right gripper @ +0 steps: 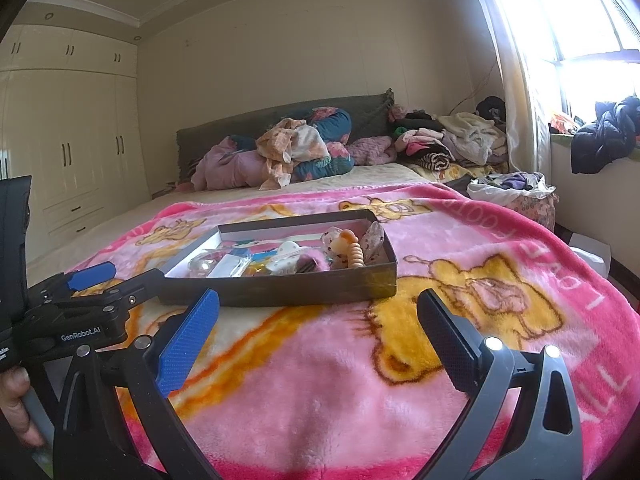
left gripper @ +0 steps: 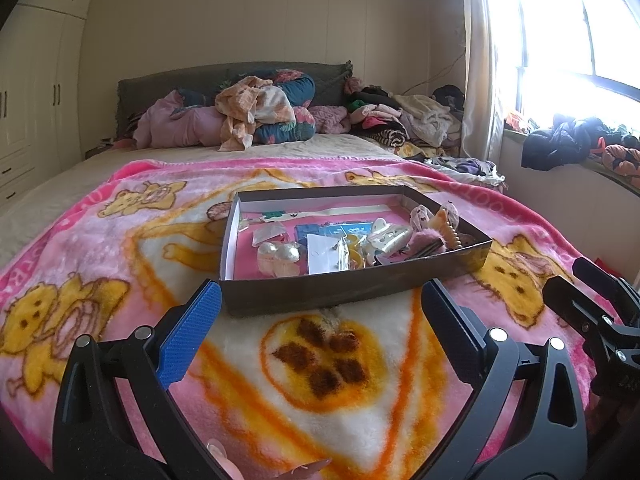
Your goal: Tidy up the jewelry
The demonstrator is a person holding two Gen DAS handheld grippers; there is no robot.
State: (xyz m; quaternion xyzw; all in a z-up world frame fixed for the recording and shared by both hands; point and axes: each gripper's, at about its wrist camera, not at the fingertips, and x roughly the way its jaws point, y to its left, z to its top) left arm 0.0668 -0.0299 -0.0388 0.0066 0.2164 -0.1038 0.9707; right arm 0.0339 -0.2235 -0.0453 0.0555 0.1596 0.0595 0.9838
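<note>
Before box [left gripper: 352,292], both grippers wide apart.

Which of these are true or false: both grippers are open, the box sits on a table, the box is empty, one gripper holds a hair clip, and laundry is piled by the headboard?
1. Both the left gripper and right gripper are open. True.
2. The box sits on a table. False: it lies on a pink blanket on the bed.
3. The box is empty. False: it holds hair clips and small packets.
4. One gripper holds a hair clip. False: both hold nothing.
5. Clothes are piled by the headboard. True.
</note>
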